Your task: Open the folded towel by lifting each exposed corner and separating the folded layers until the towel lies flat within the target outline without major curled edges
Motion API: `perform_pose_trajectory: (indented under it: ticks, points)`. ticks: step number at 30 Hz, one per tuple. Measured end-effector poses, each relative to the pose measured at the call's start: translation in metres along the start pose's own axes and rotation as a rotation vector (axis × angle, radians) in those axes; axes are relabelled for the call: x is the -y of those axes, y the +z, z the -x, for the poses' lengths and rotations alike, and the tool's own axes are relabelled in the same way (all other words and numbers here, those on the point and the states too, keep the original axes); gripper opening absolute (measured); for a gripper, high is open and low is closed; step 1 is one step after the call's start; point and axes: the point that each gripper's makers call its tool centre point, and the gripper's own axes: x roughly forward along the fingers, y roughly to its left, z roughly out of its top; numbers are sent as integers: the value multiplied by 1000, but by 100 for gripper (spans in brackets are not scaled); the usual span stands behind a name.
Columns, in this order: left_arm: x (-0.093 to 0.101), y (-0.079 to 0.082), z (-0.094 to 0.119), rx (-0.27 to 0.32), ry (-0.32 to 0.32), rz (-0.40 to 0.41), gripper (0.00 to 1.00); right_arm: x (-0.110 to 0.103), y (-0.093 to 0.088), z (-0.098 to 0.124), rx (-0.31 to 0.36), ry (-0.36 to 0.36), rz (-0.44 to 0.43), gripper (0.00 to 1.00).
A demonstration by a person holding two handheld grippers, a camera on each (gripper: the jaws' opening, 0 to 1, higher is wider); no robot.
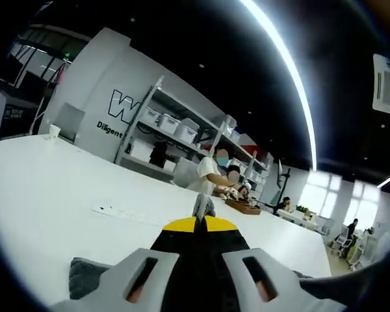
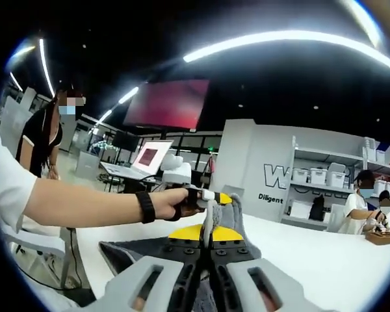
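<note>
- We see a wide white table stretching away in the left gripper view.
- A small white cup stands near its far edge.
- Behind it stands a shelving rack holding white storage bins.
- A seated person in white works beside a wooden tray.
- In the right gripper view we see an open laptop on a distant desk.
- A red screen hangs overhead.
- A standing person in black is at the left.
</note>
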Motion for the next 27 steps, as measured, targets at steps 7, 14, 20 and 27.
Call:
perform_pose_trajectory:
  ticks: [7, 14, 20, 27]
  points:
    - [14, 0, -10, 8, -26, 11, 0, 9, 5, 6, 4, -37, 29, 0]
    - [30, 0, -22, 6, -52, 6, 0, 18, 10, 14, -2, -71, 76, 0]
    - [41, -2, -31, 7, -67, 7, 0, 29, 8, 22, -6, -95, 90, 0]
    - [54, -4, -43, 12, -84, 17, 0, 39, 7, 30, -10, -121, 95, 0]
